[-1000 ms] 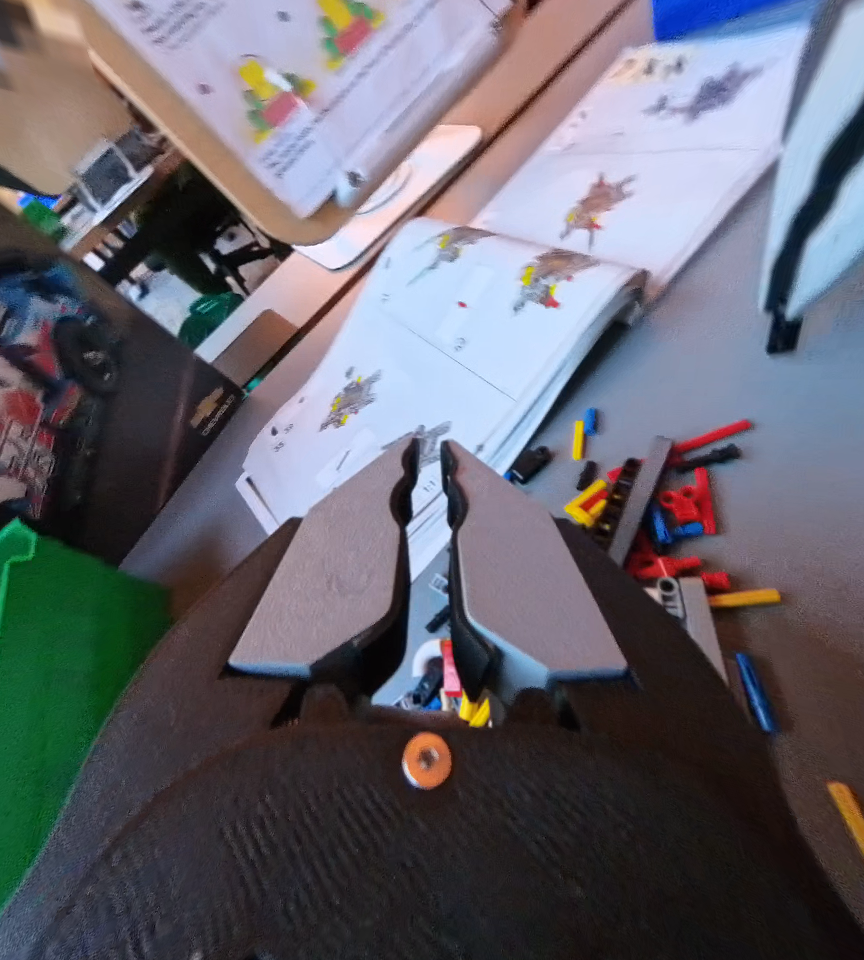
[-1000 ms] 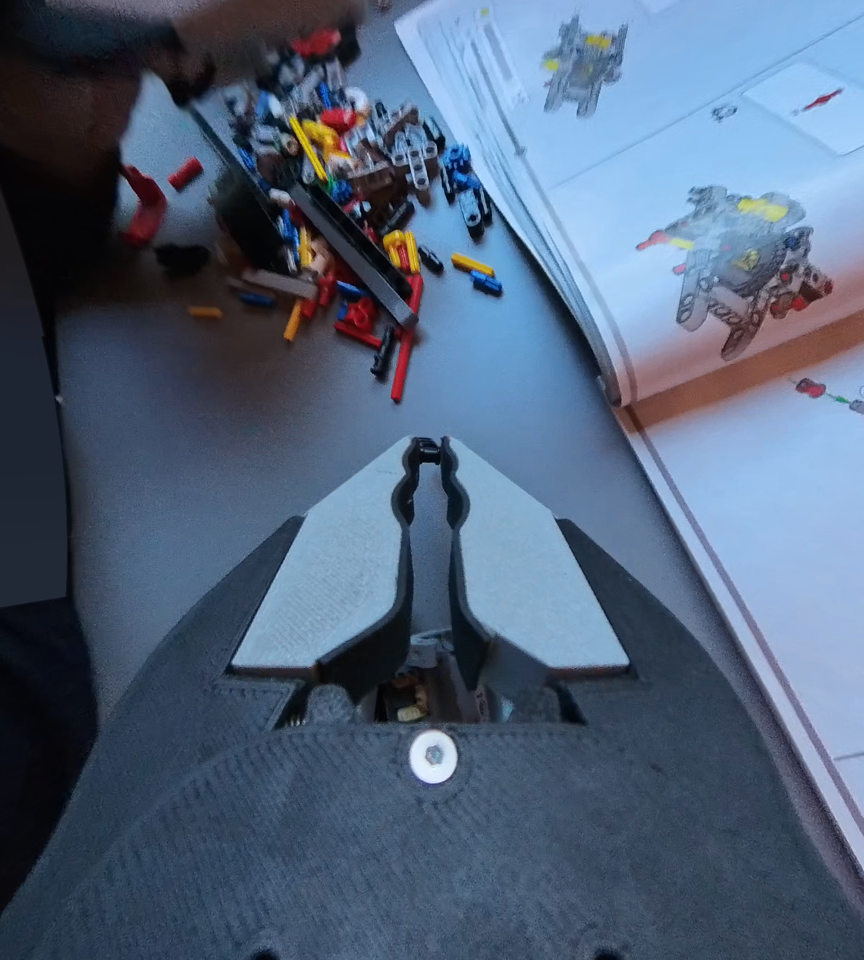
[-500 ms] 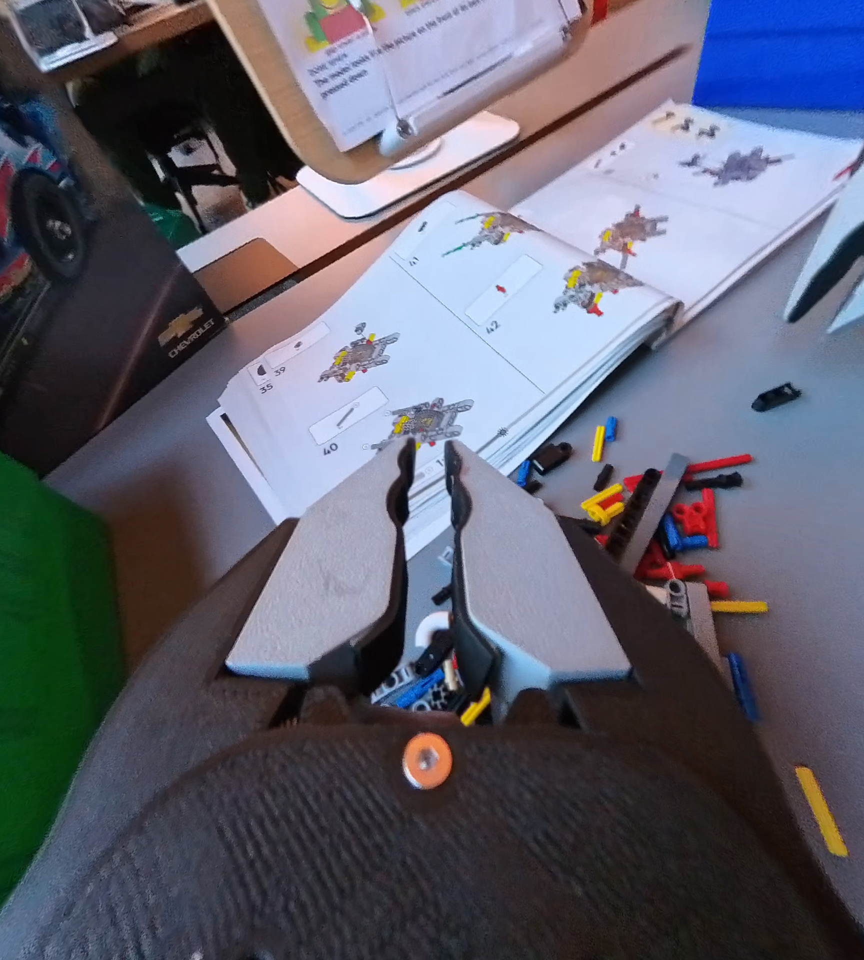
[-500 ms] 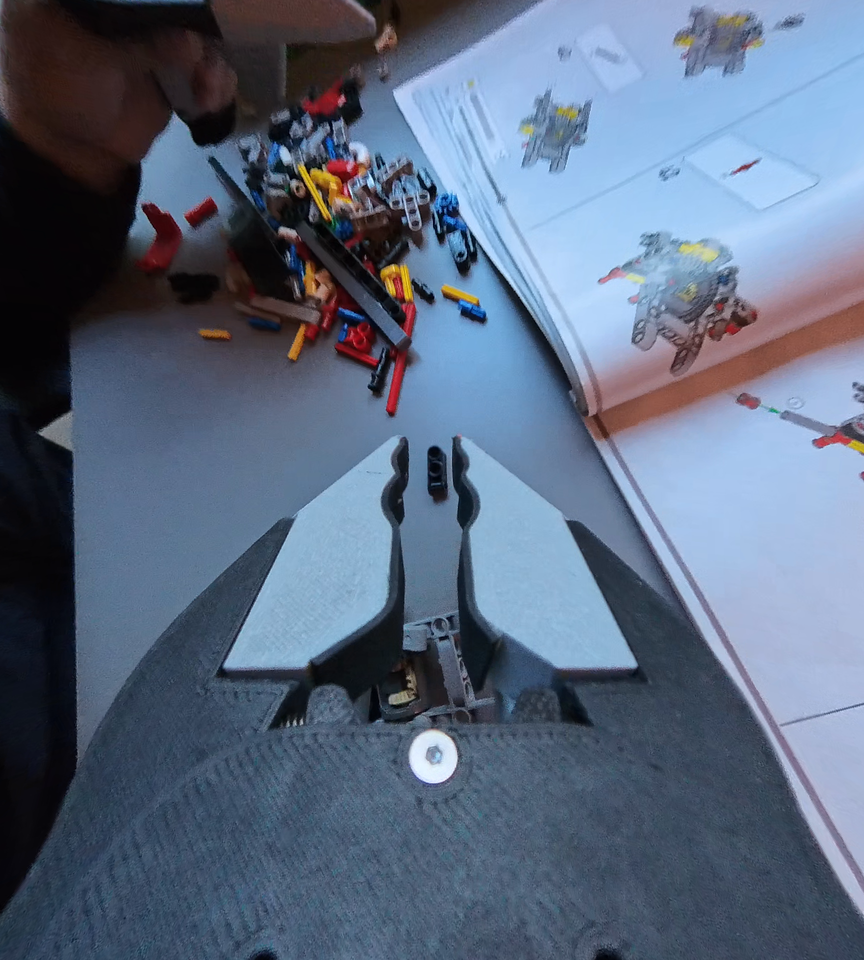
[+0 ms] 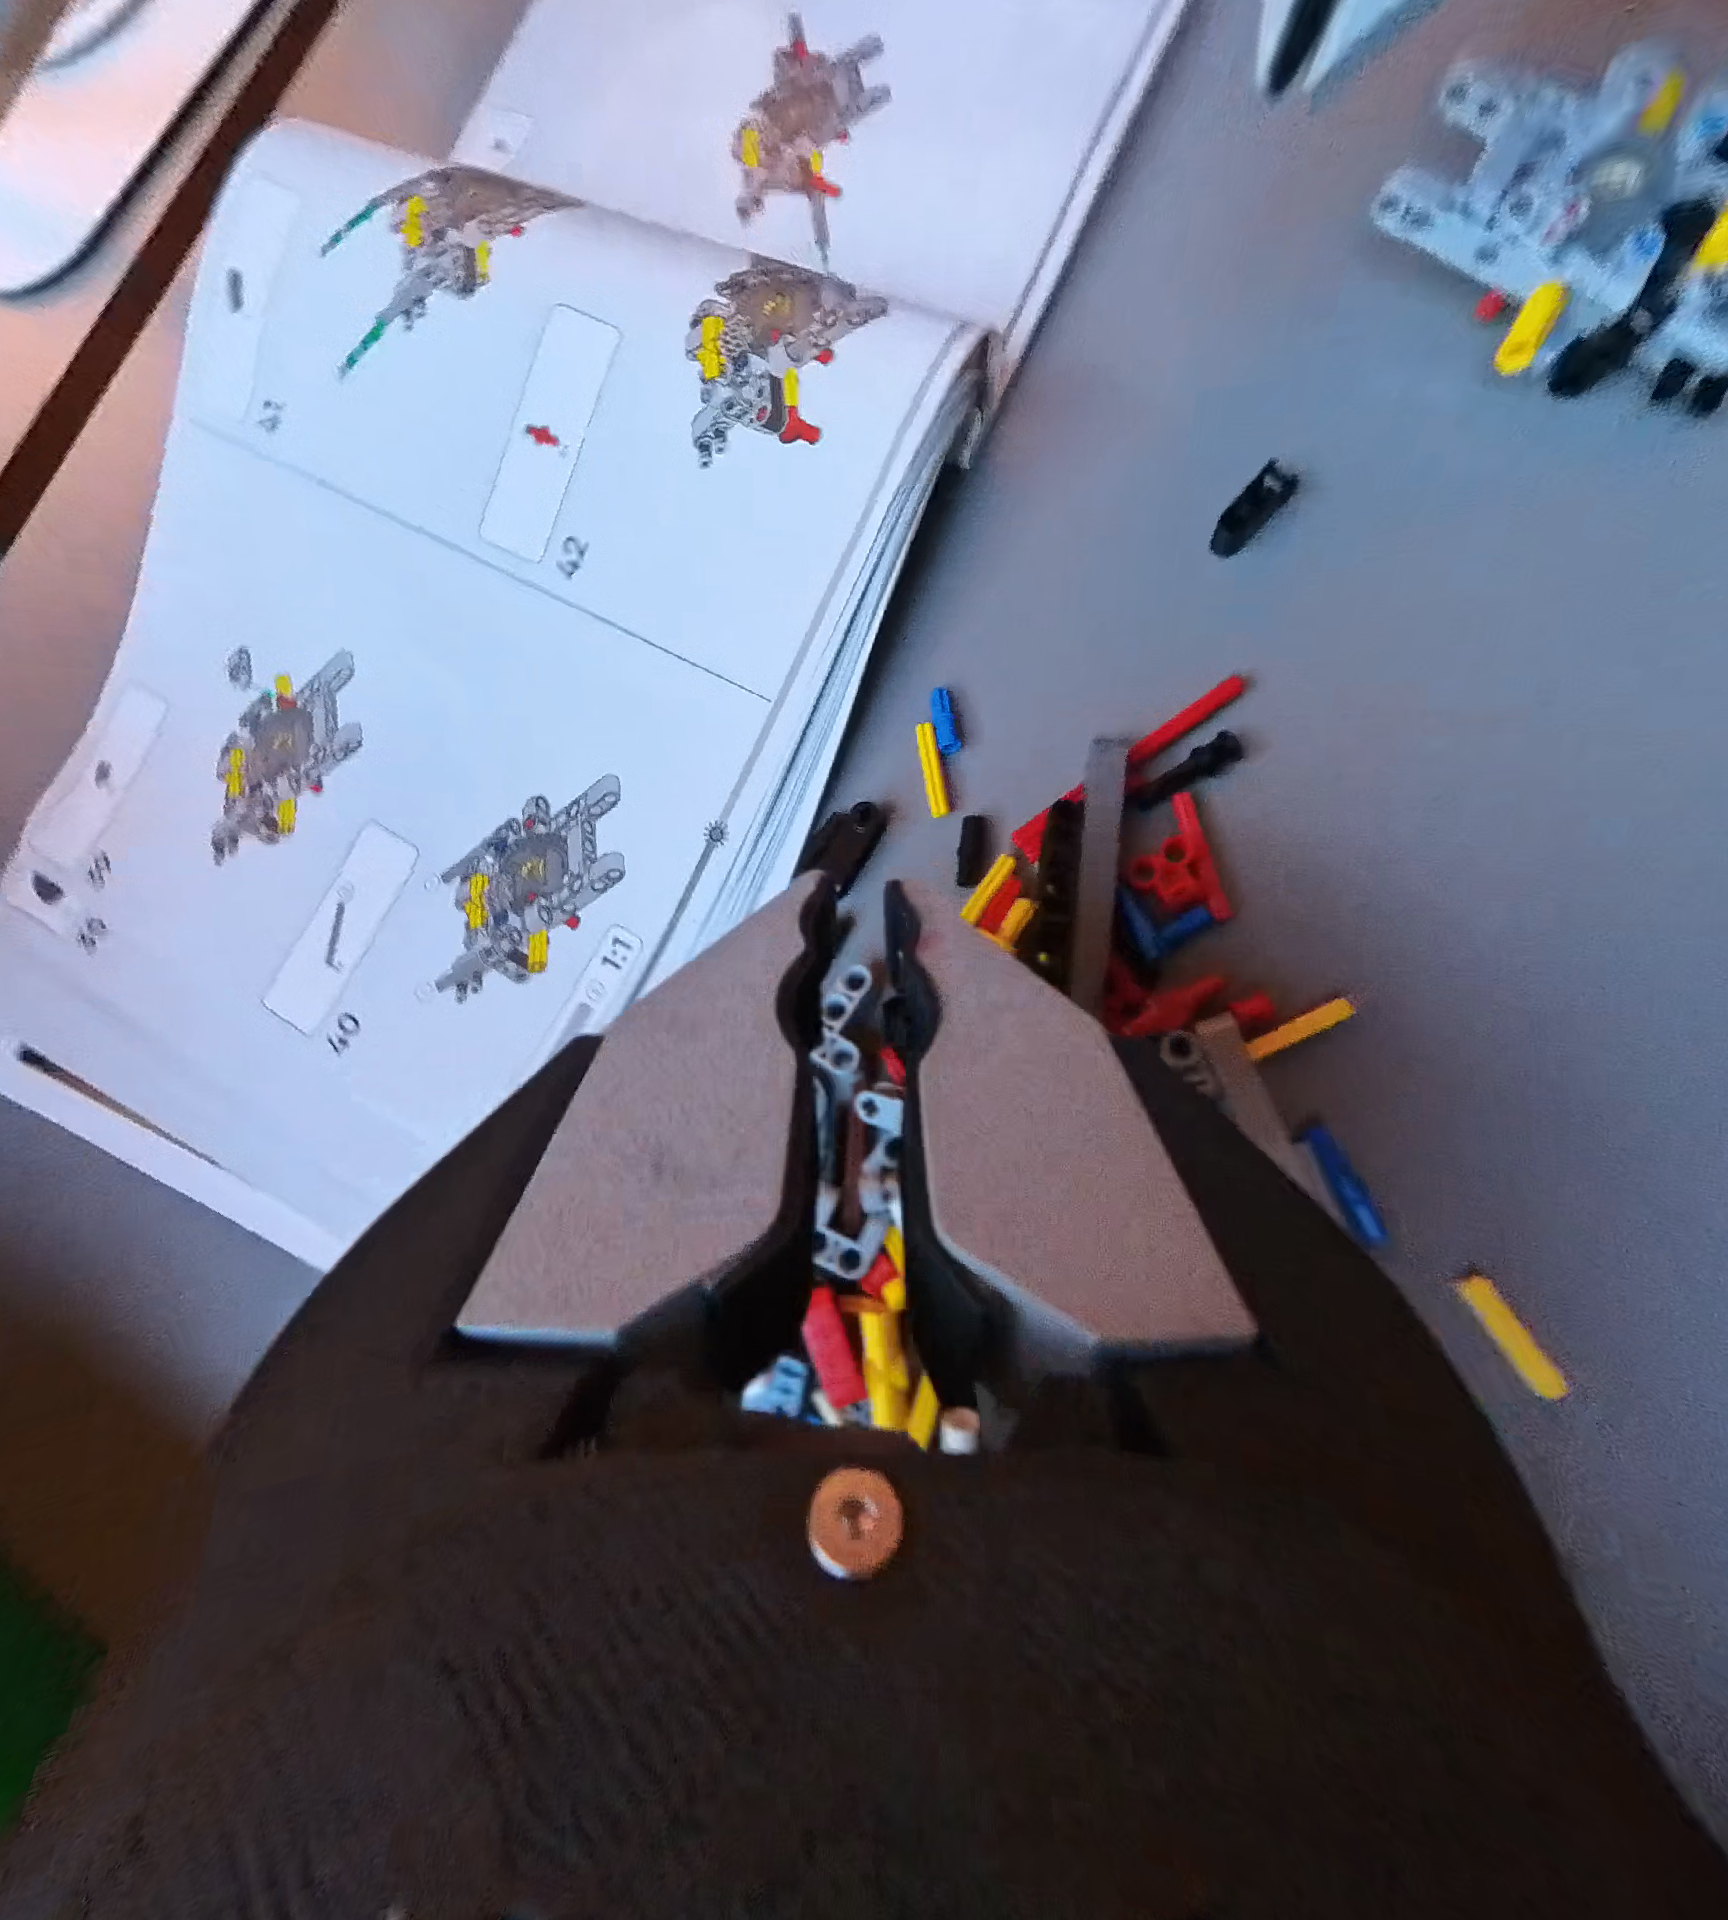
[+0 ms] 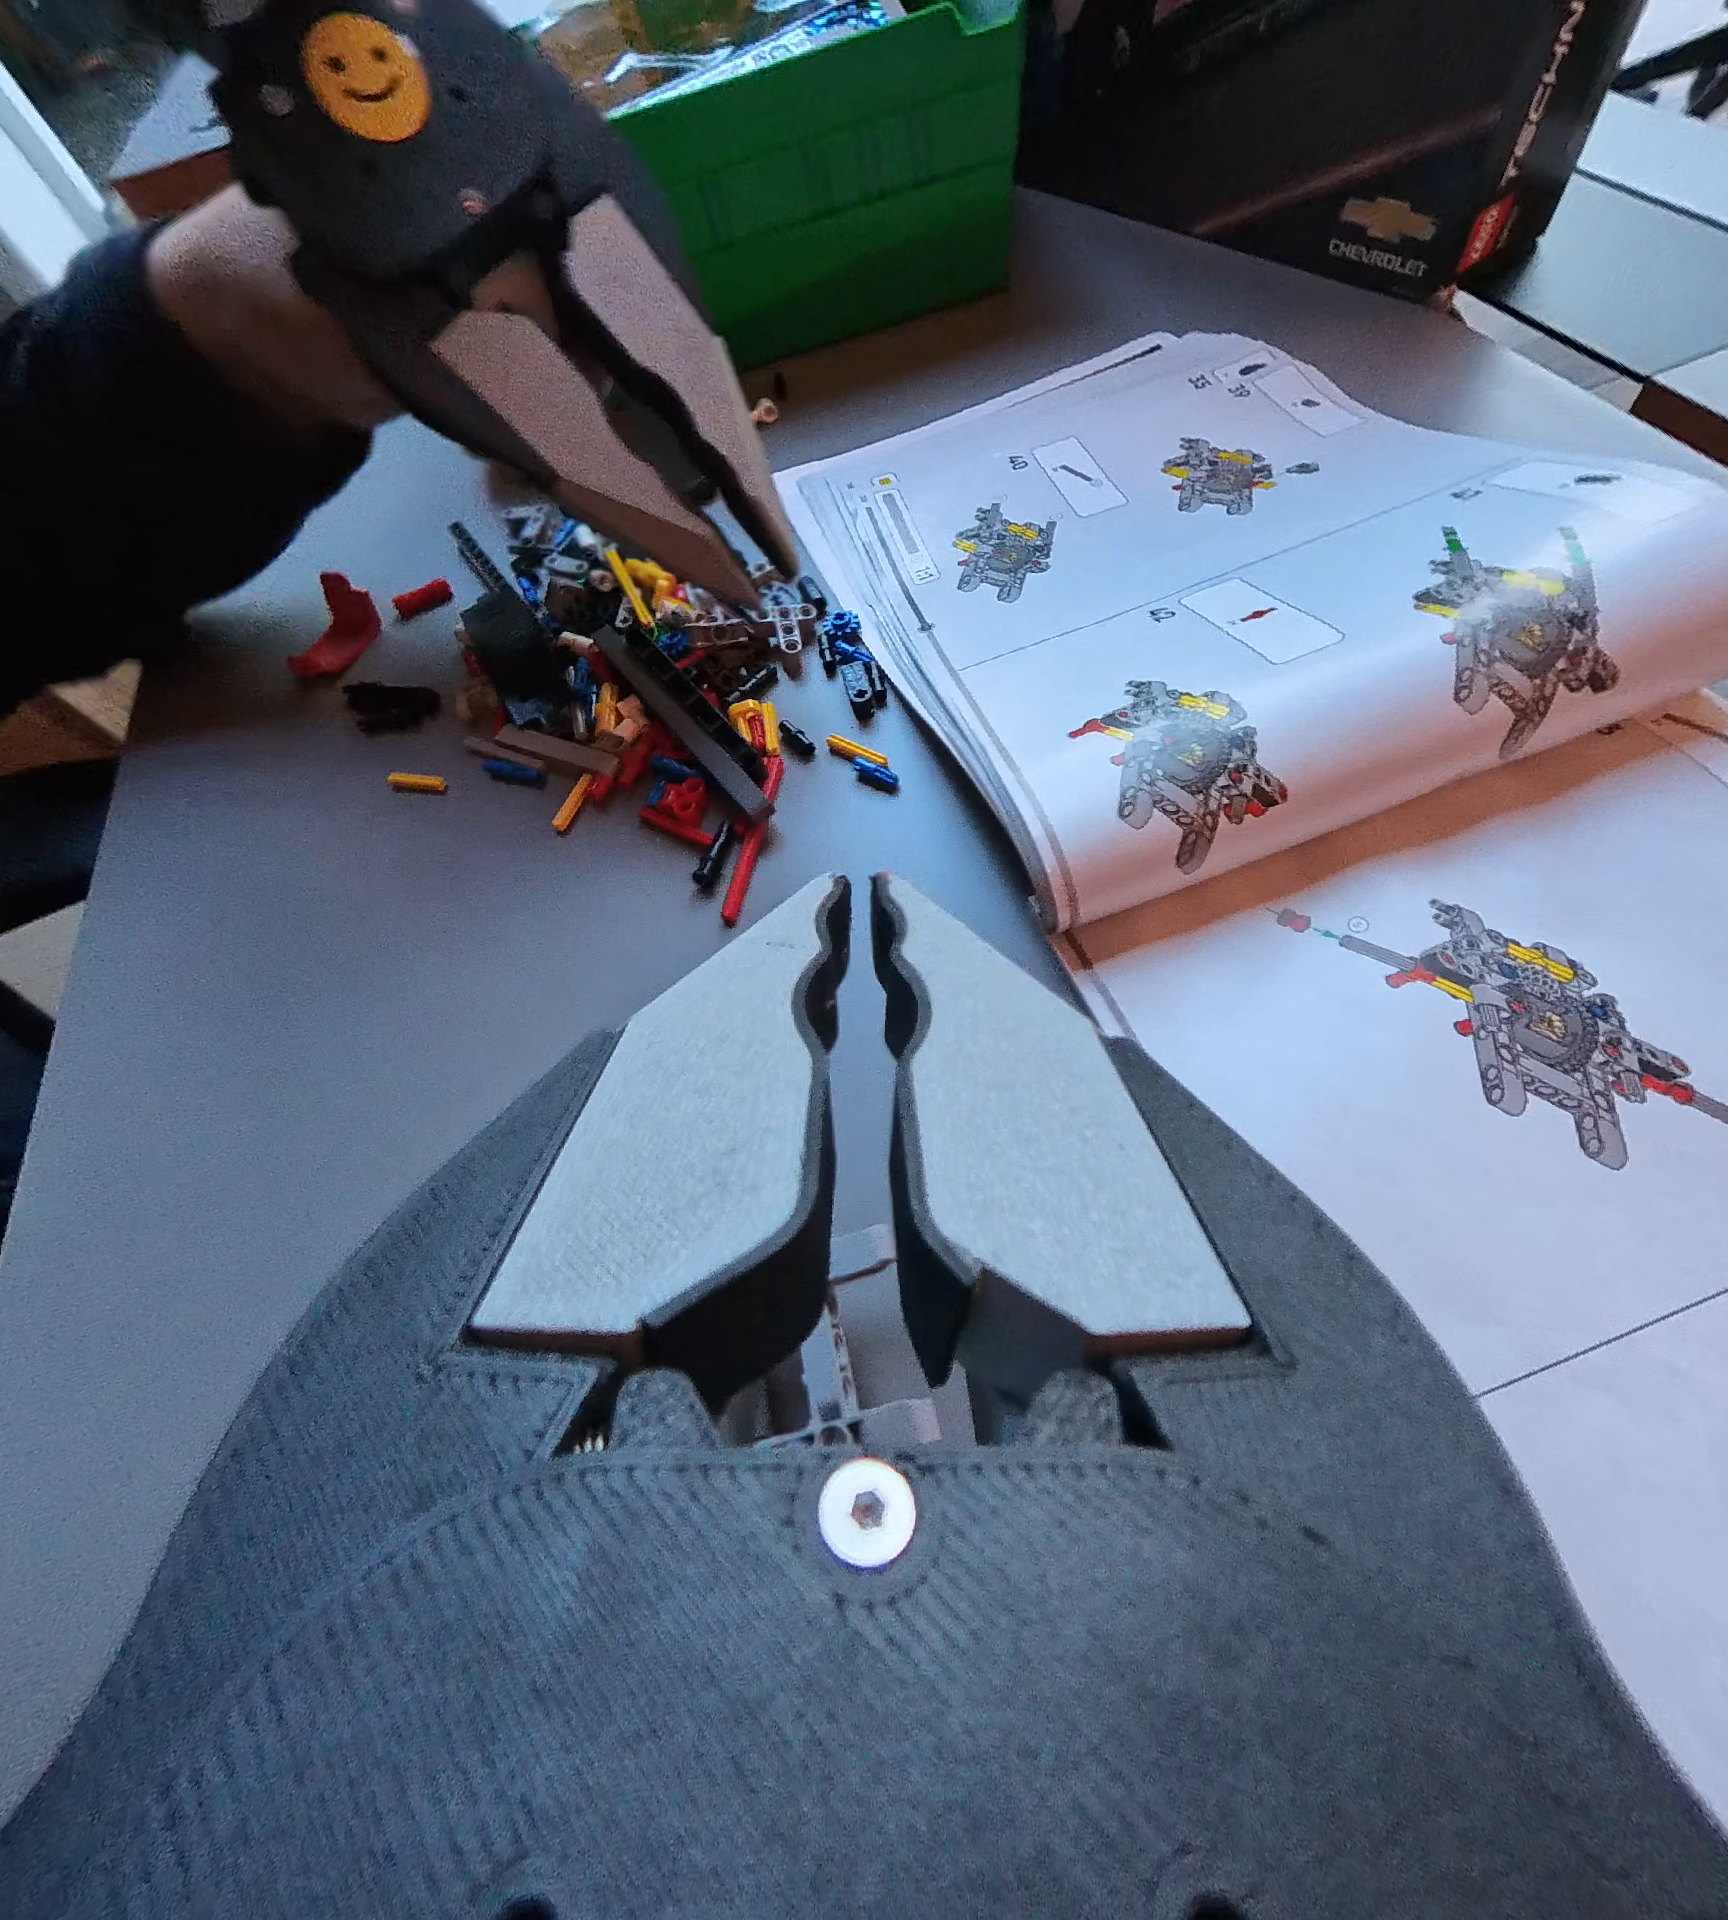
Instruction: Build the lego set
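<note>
Right hand-held gripper [image 6: 861,883] now nearly closed, empty; black connector [image 5: 1253,507] left on tabletop [image 6: 320,1039]. Left hand-held gripper [image 5: 860,894], slightly parted, empty, dips into brick pile [image 6: 621,675], frame centre.

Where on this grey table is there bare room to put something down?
Free: the grey tabletop between the pile of small coloured plastic building pieces and the table's near edge, left of the right gripper. Crowded: the pile, where the left gripper reaches in, and the open white instruction booklet filling the right side.

Loose coloured building pieces [image 6: 631,686] heaped beside booklet [image 6: 1255,582].
</note>
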Demonstrator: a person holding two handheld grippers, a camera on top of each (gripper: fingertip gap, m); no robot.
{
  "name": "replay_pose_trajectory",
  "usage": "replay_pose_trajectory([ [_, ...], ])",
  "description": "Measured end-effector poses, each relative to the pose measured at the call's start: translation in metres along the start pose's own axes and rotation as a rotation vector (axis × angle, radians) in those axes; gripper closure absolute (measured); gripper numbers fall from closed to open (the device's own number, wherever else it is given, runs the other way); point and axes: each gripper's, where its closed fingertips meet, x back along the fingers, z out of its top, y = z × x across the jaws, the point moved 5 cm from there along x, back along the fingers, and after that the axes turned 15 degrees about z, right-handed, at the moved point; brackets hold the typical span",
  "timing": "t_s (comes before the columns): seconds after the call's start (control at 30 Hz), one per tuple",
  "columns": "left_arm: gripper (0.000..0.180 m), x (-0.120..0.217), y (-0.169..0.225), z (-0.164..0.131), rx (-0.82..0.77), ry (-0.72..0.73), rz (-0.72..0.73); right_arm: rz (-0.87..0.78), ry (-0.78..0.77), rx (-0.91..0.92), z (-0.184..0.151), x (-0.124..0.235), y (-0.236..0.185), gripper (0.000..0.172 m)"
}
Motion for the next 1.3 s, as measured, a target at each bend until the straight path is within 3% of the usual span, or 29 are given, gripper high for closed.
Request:
replay_pose_trajectory([
  [0.17, 0.177, -0.026, -0.001, -0.001, -0.194, -0.113, -0.076, -0.013, -0.025, 0.059, -0.004, 0.003, -0.007, 0.172],
  [0.53, 0.175, -0.038, 0.007, 0.011, -0.288, -0.182, -0.111, -0.003, 0.011, 0.053, -0.008, 0.022, -0.006, 0.172],
  [0.83, 0.175, -0.026, 0.040, 0.039, -0.285, -0.152, -0.134, -0.006, 0.026, 0.054, -0.010, 0.031, -0.005, 0.172],
  [1.03, 0.176, -0.025, 0.076, 0.053, -0.190, -0.116, -0.164, -0.027, 0.012, 0.087, -0.011, 0.033, -0.005, 0.172],
  [1.3, 0.165, -0.032, 0.118, 0.049, -0.092, -0.142, -0.172, -0.038, 0.022, 0.105, -0.014, 0.039, -0.002, 0.172],
])
